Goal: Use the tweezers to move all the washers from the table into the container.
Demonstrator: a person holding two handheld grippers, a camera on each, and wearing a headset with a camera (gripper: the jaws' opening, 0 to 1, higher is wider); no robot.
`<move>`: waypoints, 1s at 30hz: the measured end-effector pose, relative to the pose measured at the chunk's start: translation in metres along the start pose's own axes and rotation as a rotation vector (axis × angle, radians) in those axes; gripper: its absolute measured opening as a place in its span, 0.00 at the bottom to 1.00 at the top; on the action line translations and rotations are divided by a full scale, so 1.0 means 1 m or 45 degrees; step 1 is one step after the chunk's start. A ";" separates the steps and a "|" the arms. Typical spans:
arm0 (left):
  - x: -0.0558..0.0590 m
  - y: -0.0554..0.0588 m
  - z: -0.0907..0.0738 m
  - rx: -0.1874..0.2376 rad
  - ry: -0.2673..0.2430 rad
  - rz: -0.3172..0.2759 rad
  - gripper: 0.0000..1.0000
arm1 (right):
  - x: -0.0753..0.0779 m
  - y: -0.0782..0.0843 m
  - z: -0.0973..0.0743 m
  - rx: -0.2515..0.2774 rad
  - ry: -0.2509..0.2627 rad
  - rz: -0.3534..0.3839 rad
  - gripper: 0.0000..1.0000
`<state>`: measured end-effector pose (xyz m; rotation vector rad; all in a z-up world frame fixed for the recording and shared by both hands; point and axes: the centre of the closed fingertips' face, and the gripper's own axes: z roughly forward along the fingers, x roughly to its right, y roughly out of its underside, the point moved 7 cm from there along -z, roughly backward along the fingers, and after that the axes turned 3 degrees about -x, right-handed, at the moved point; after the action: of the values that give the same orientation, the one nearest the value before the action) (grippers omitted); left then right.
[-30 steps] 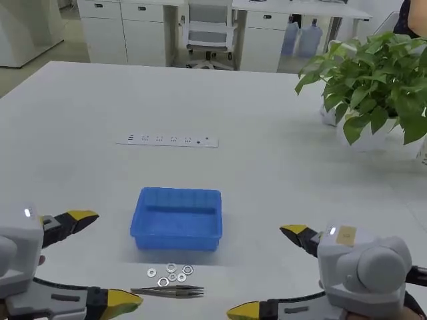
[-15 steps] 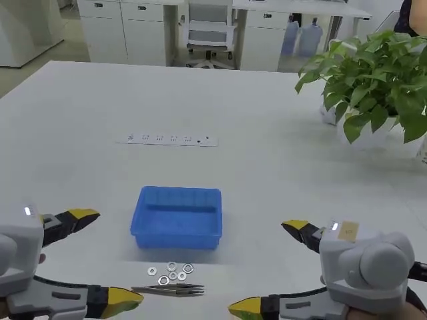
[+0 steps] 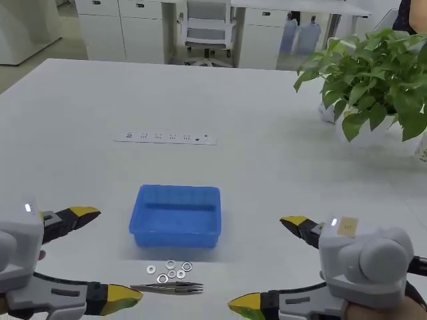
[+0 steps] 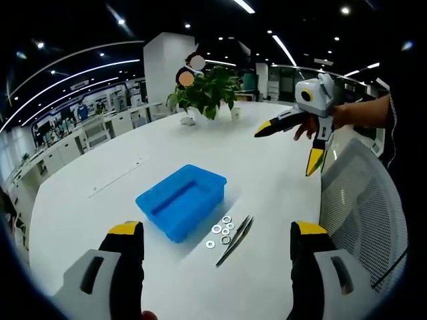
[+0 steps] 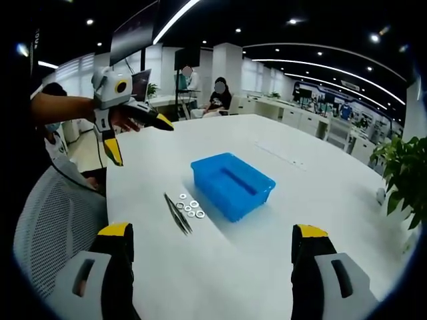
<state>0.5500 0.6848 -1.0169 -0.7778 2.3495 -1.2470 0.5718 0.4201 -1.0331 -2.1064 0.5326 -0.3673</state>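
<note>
Head view: one white table [image 3: 280, 167], one blue container [image 3: 175, 237] near its front edge, open top up. Six washers [image 3: 162, 279] in a loose cluster on the table just in front of the container, none inside it as far as visible. One pair of tweezers [image 3: 170, 287] flat on the table just in front of the washers, close to them, contact unclear. Left gripper [image 3: 113, 255] low left, jaws spread wide, gripping nothing. Right gripper [image 3: 261, 264] low right, jaws equally wide, gripping nothing. Both well apart from tweezers and washers. Farther back: one power strip [image 3: 167, 138], one potted plant [image 3: 373, 73] at the right, one chair [image 3: 208, 27] beyond the table.

Left gripper view: two yellow-tipped jaws of left gripper [image 4: 217, 230] far apart, nothing between them. Ahead on the table: container [image 4: 193, 217], washers [image 4: 225, 231] beside it, too small for a sure count, tweezers [image 4: 235, 240] next to them. Right gripper [image 4: 283, 153] held up at the right, jaws wide, nothing held. One plant [image 4: 210, 90] far back, one mesh chair [image 4: 353, 200] at the right.

Right gripper view: right gripper [image 5: 212, 233] jaws wide apart, nothing held. Container [image 5: 230, 203] ahead, washers [image 5: 193, 203] just beside it, about five or six, tweezers [image 5: 177, 213] on their near side. Left gripper [image 5: 142, 144] raised at the left, jaws wide, nothing held. Two seated people [image 5: 220, 93] far behind, plant [image 5: 403, 173] at the right edge.
</note>
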 end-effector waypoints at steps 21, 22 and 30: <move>-0.006 0.000 -0.002 0.028 -0.009 -0.026 0.99 | 0.005 -0.003 -0.001 0.001 0.018 0.001 1.00; -0.006 0.000 -0.003 0.029 -0.010 -0.026 0.99 | 0.005 -0.003 -0.001 0.001 0.019 0.001 1.00; -0.006 0.000 -0.003 0.027 -0.003 -0.028 0.99 | 0.007 -0.003 -0.002 0.004 0.024 0.002 1.00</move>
<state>0.5531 0.6902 -1.0155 -0.7998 2.3281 -1.2769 0.5773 0.4165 -1.0287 -2.1016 0.5444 -0.3875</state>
